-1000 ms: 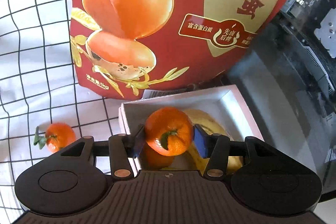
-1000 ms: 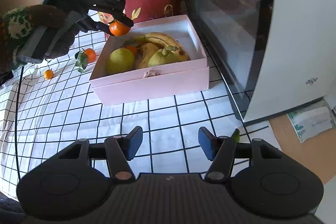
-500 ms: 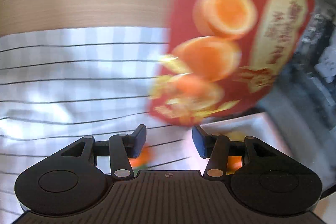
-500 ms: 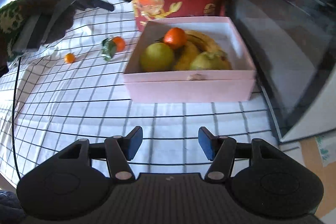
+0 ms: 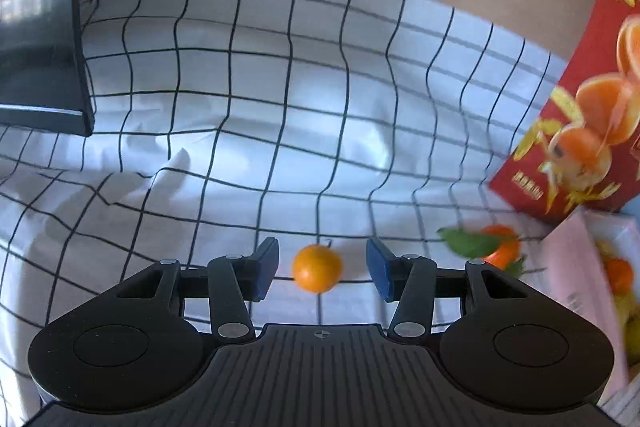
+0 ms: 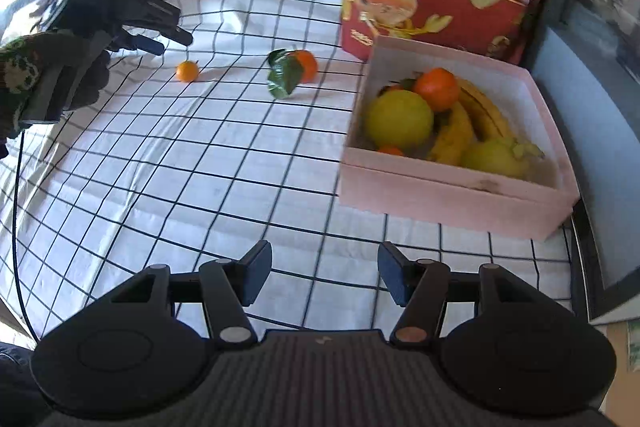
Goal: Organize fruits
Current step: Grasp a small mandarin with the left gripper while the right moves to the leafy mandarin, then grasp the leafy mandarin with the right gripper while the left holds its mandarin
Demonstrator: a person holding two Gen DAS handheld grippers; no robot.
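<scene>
My left tool (image 5: pixel 322 273) hangs open over the checked cloth (image 5: pixel 280 107) with the small orange (image 5: pixel 317 268) lying between its pads but untouched, well left of the pink box (image 6: pixel 452 195), while the leafy tangerine (image 6: pixel 305 65) sits between that orange and the box. My right tool (image 6: pixel 324 275) is open too and empty, above bare cloth in front of the box. I judge the orange light, round and apt to roll, its skin soft enough to bruise, so I would close gently across its widest middle.
</scene>
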